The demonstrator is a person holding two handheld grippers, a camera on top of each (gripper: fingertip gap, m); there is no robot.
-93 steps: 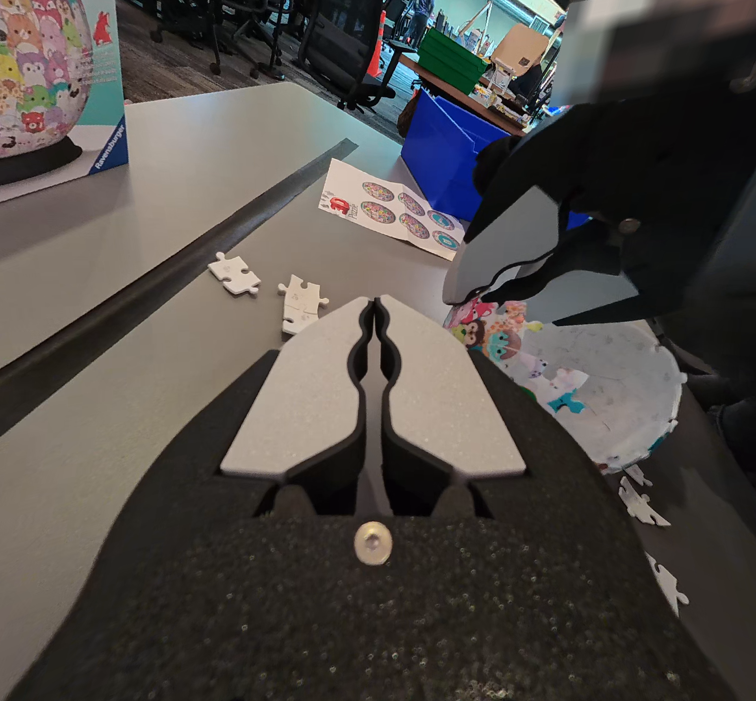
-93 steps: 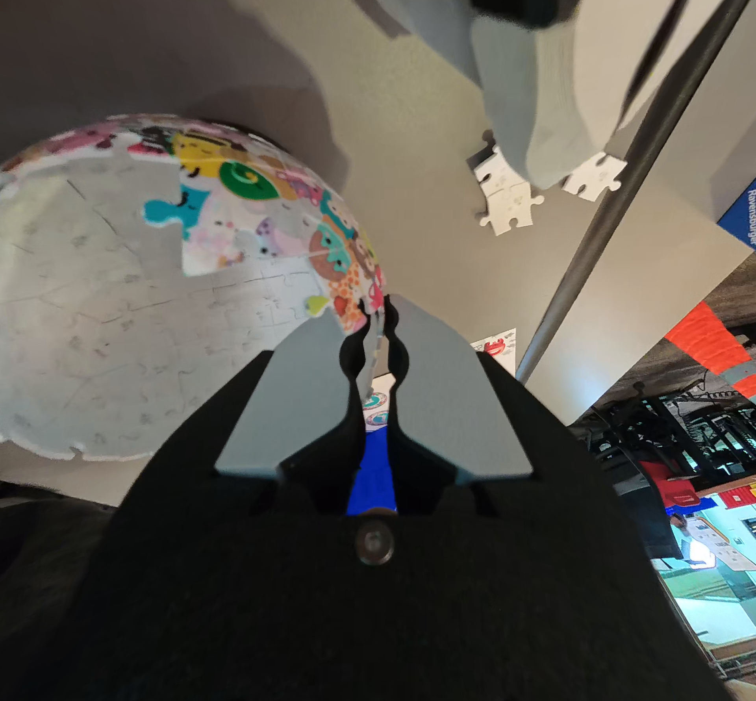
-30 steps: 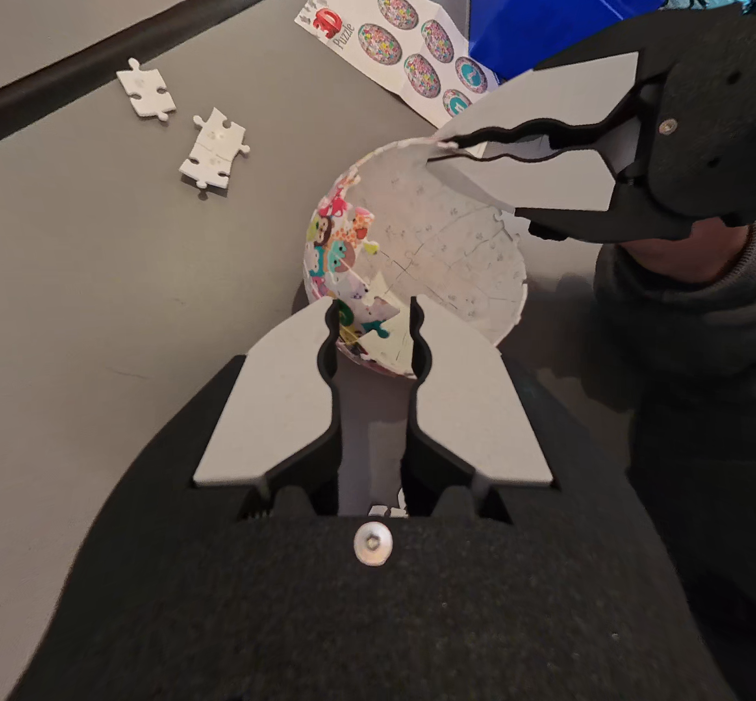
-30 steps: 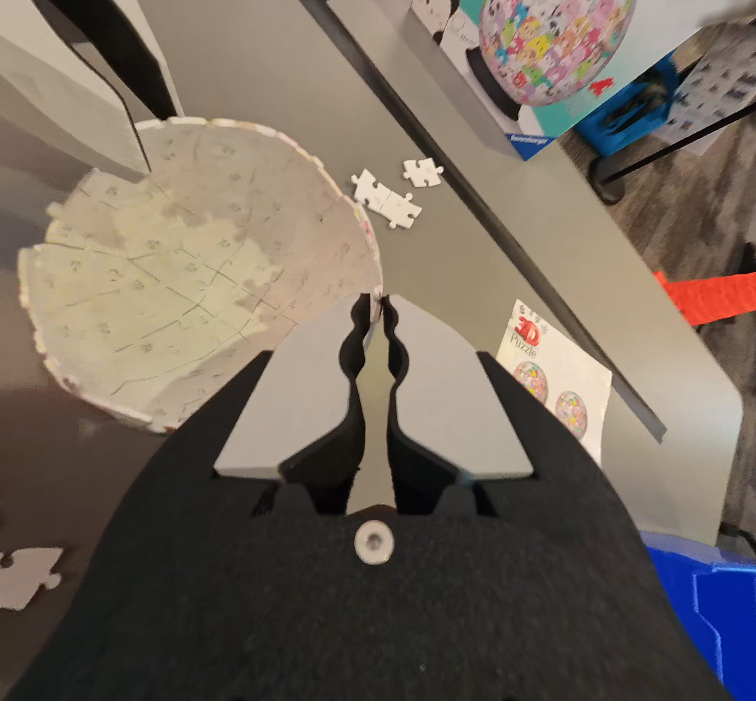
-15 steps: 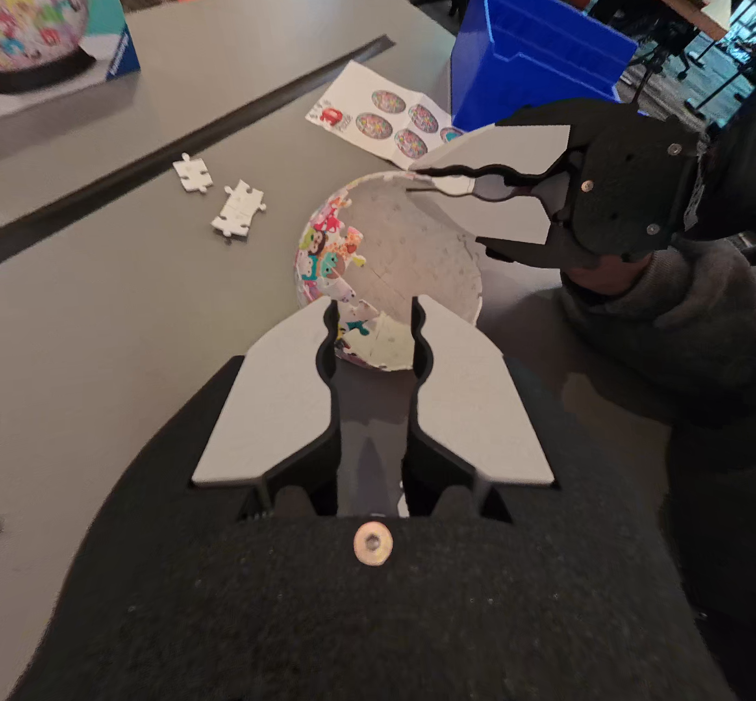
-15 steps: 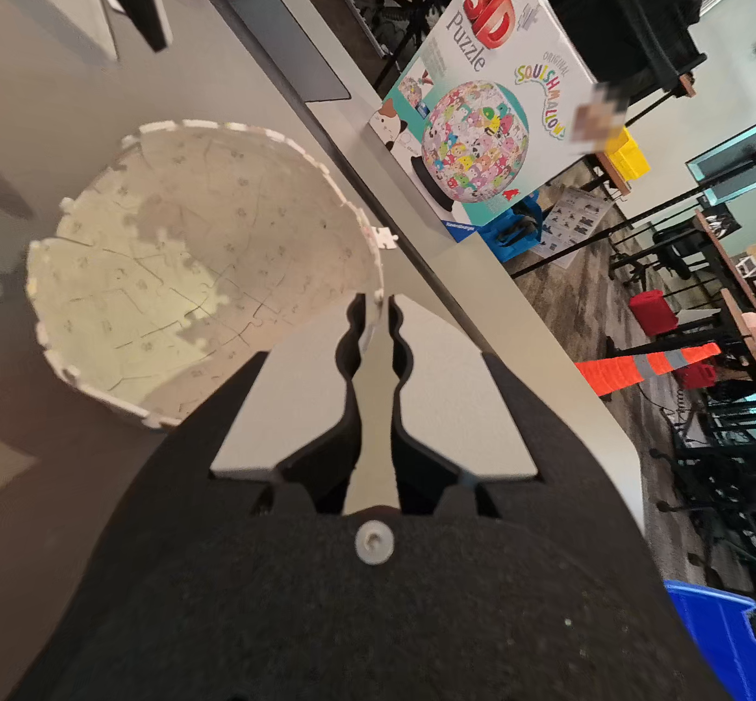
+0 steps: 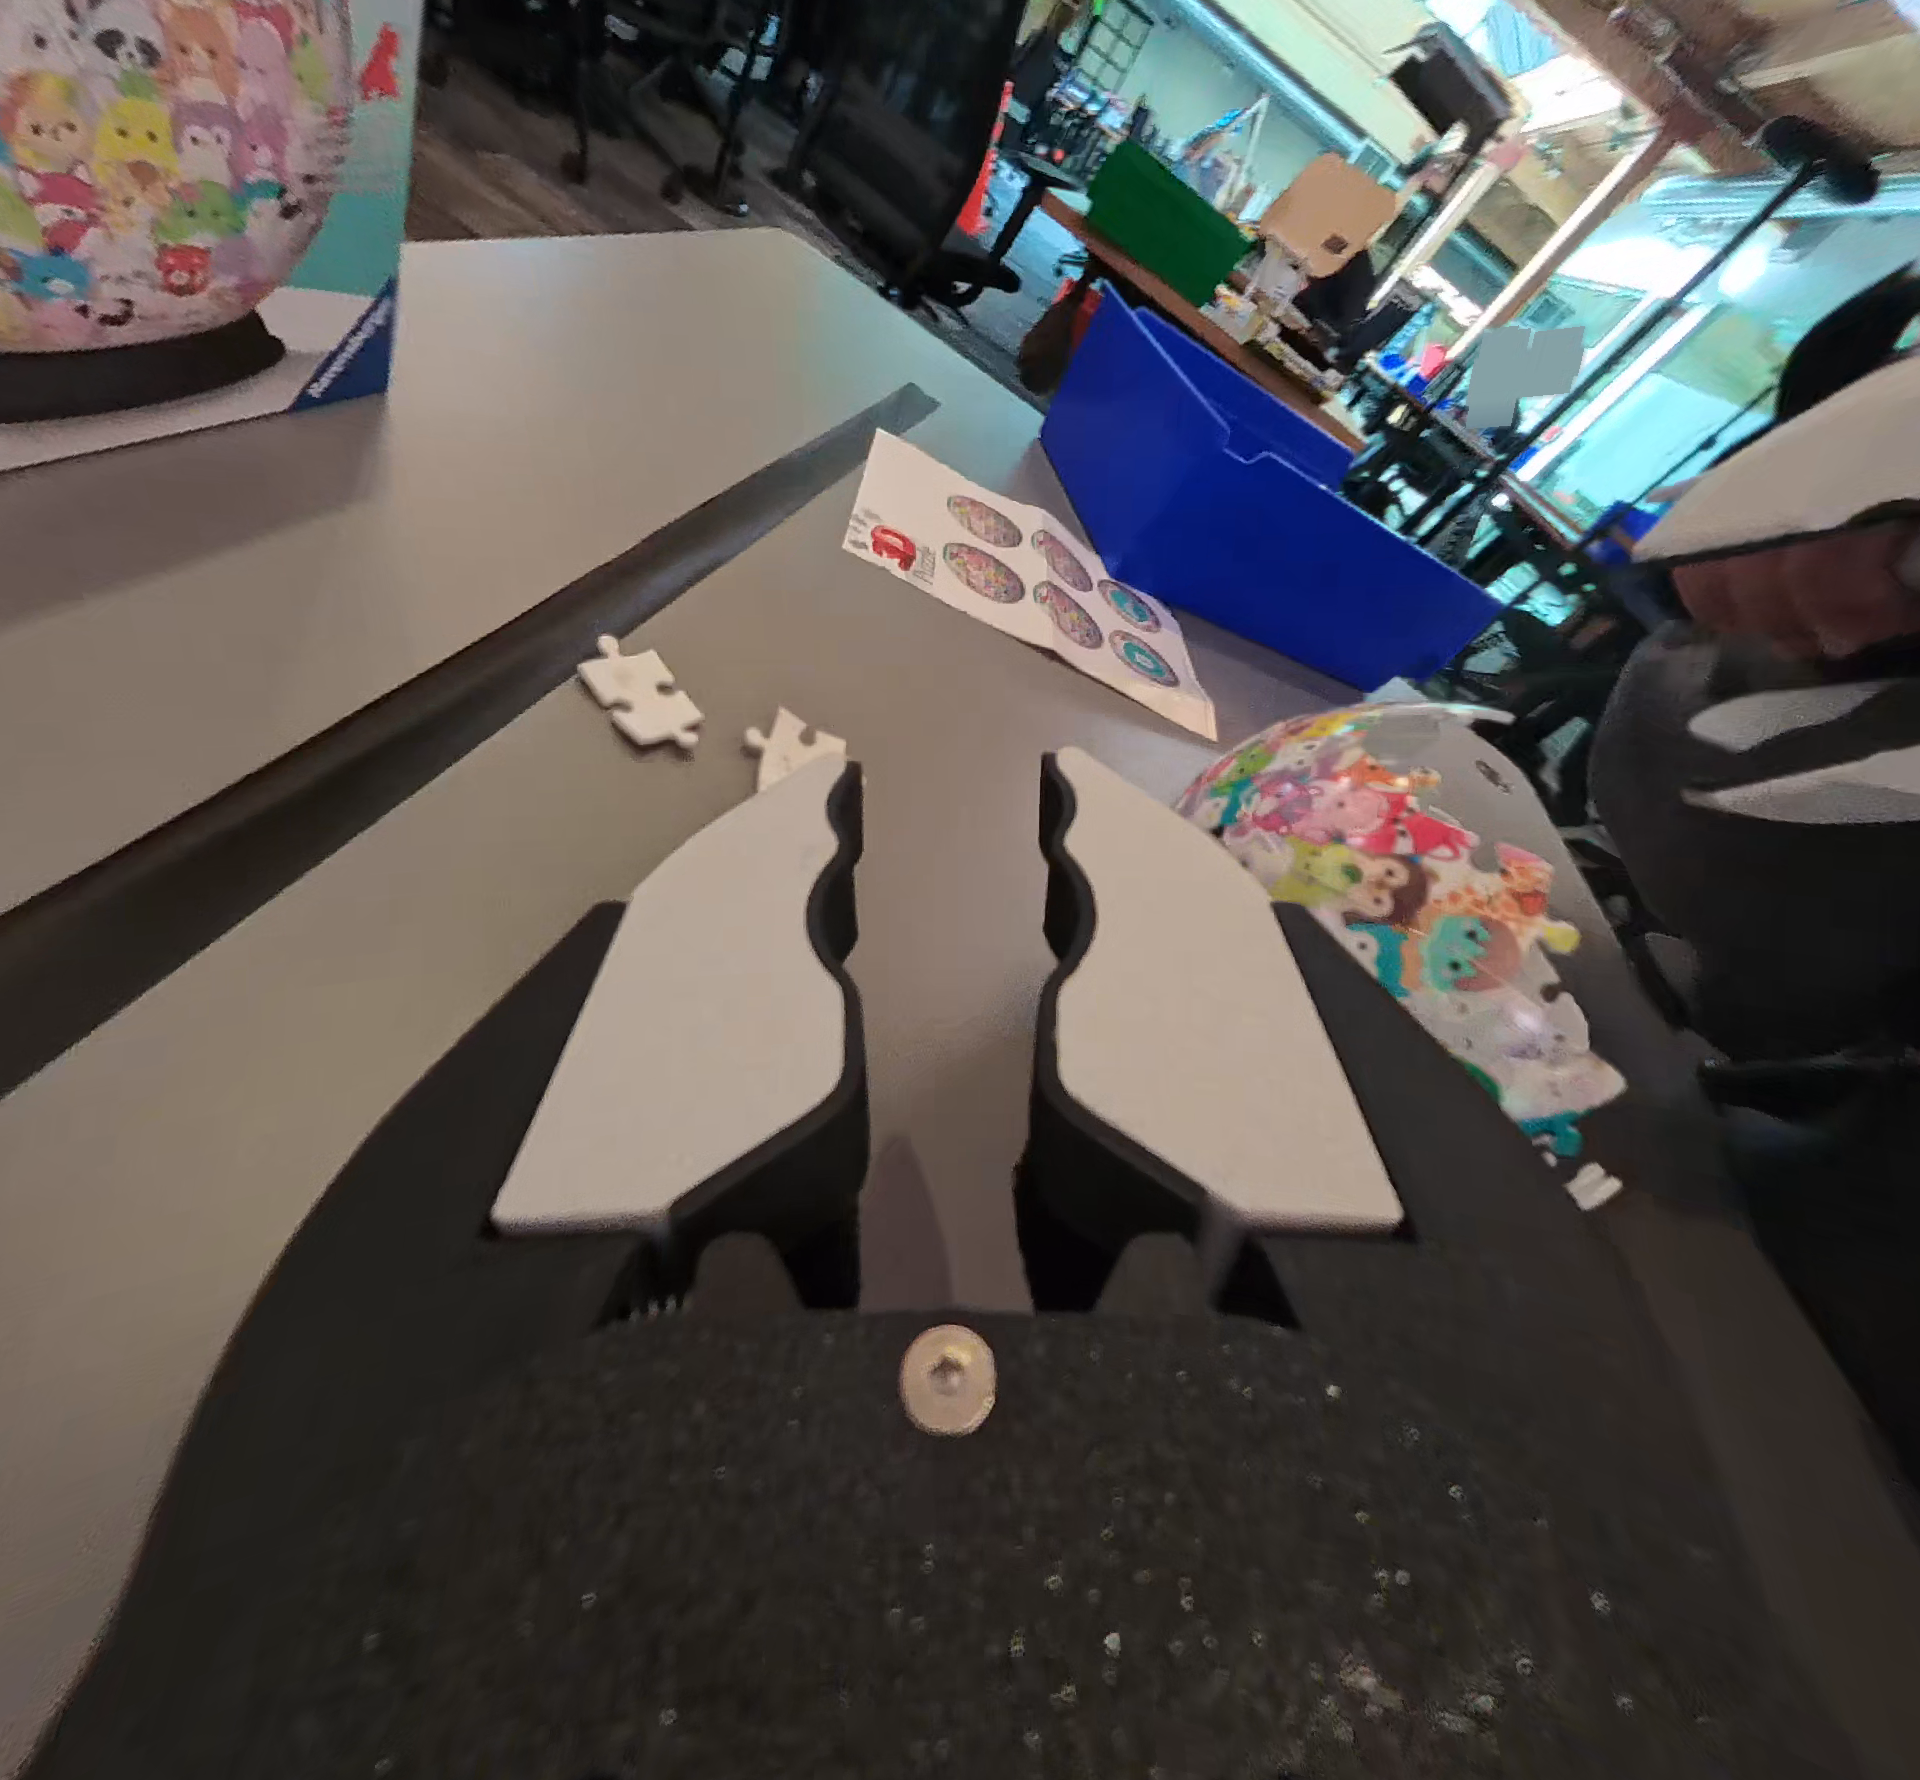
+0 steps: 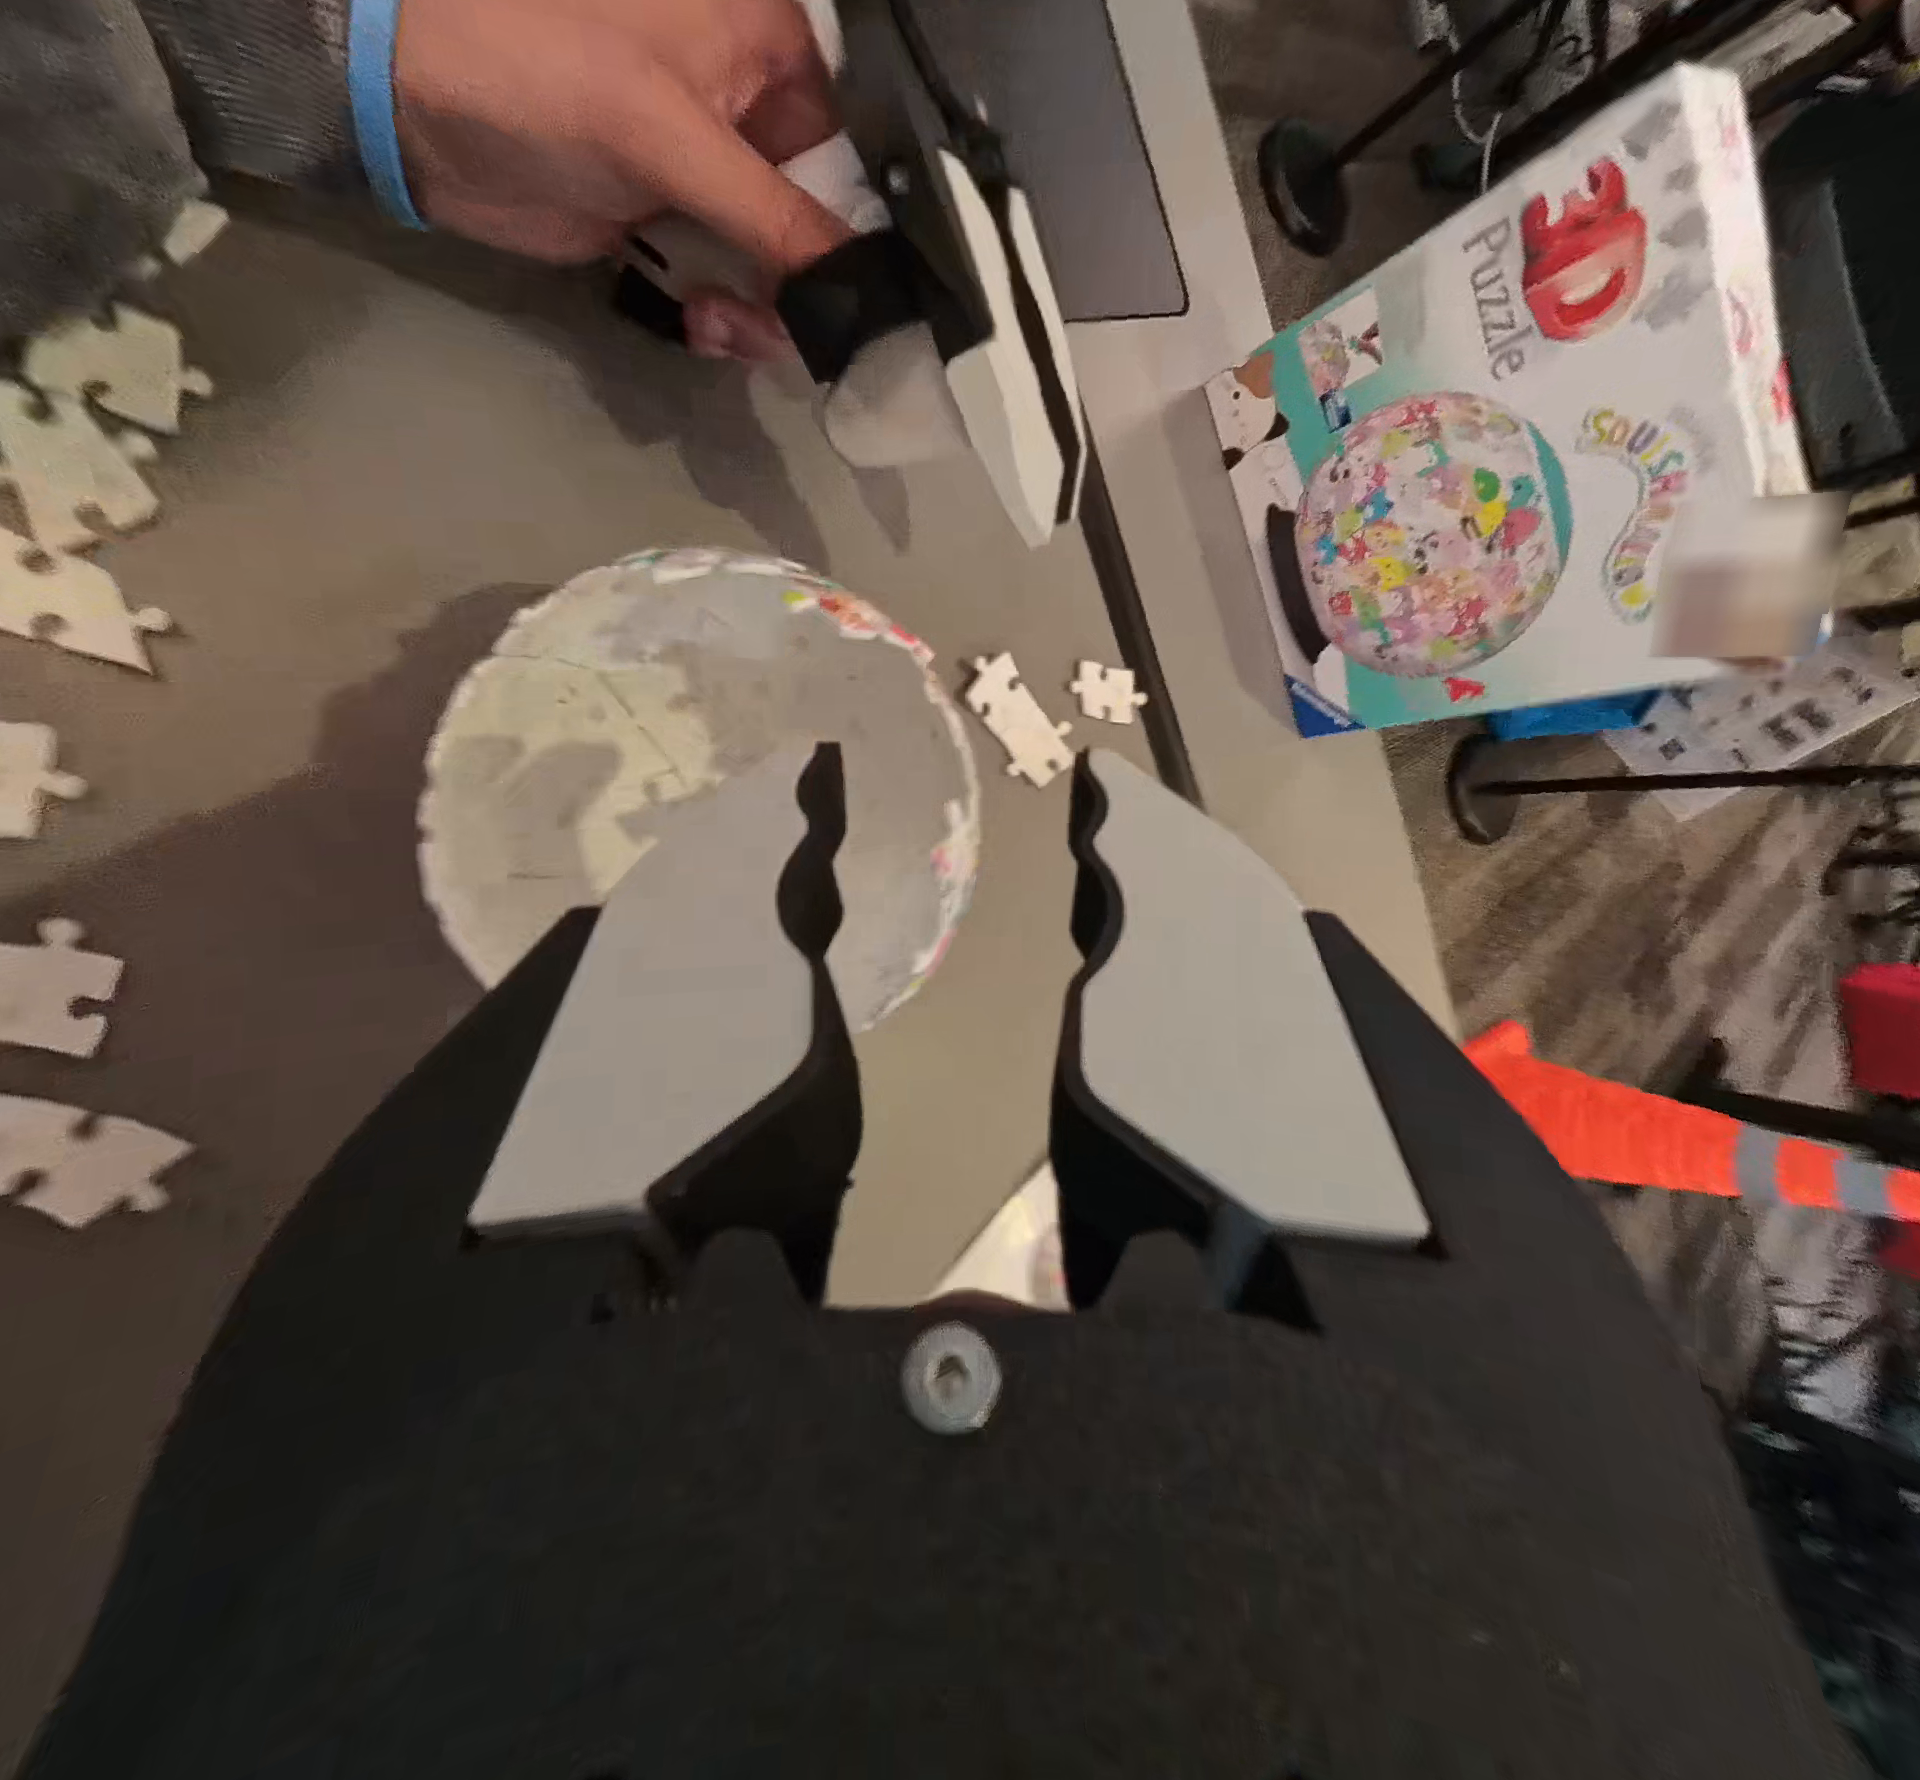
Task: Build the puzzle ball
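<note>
Grey table [image 7: 312, 1055], wide and mostly bare. Puzzle box [image 8: 1538, 442] standing near the far edge. Half-built puzzle ball [image 8: 665, 743] resting open side up, mid-table. Left claw [image 7: 951, 774] released, empty. Right claw [image 8: 951, 759] released above the ball. Two loose pieces [image 8: 1023, 712] just beside it.

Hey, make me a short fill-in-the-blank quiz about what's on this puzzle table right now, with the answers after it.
1. Both the left gripper and the right gripper have their jaws ____.
2. The half-built puzzle ball rests on the table, held by ____ gripper.
3. The bin behind the instruction sheet is coloured ____.
4. Between the ball and the puzzle box lie ____ small groups of loose white pieces.

Answers: open; neither; blue; two
</note>
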